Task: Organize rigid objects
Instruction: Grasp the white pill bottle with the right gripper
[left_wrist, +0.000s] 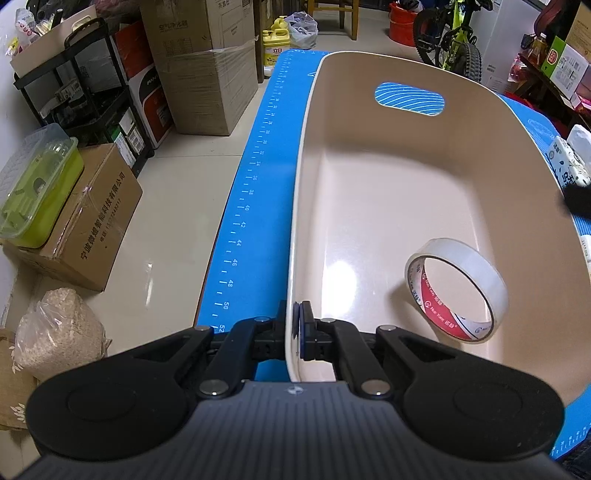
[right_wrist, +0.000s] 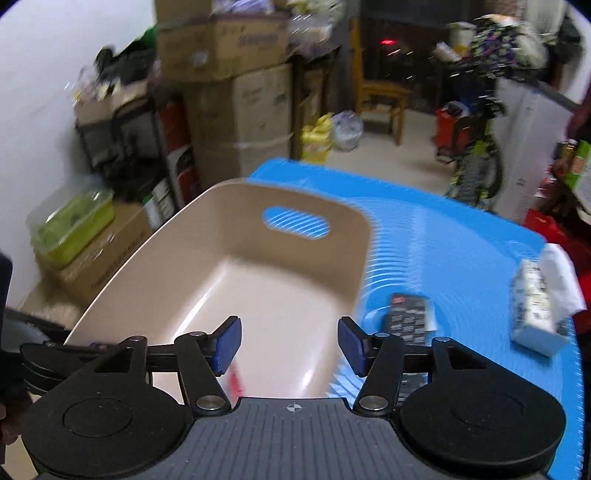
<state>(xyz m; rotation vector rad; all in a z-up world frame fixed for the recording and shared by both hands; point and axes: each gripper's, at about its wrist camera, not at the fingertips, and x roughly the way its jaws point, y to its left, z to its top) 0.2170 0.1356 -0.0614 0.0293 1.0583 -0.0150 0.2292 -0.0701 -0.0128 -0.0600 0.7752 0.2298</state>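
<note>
**Already one roll in, two items still out on the mat**

Meanwhile we find the roll of clear tape (left_wrist: 457, 290) lying inside the beige bin (left_wrist: 369, 206), at about 4 o'clock on its floor in the left wrist view and close to the right-hand wall. Our left claw (left_wrist: 295, 328) is pinched tight on the bin's near rim, steadying it on the blue mat (left_wrist: 255, 206) that covers the counter. Our right claw (right_wrist: 290, 345) hovers above the bin's near end, its blue pads spread wide with nothing between them.

By our reading, one item is sorted and at least two remain: a dark flat box (right_wrist: 410, 321) at 3 o'clock just outside the bin wall, and a pack of tissues (right_wrist: 539, 310) farther right near the mat's edge. Most of the bin floor is bare, so there is ample room for both. We judge the mat's right-hand border the tight spot, since the tissues sit close to the drop.
</note>
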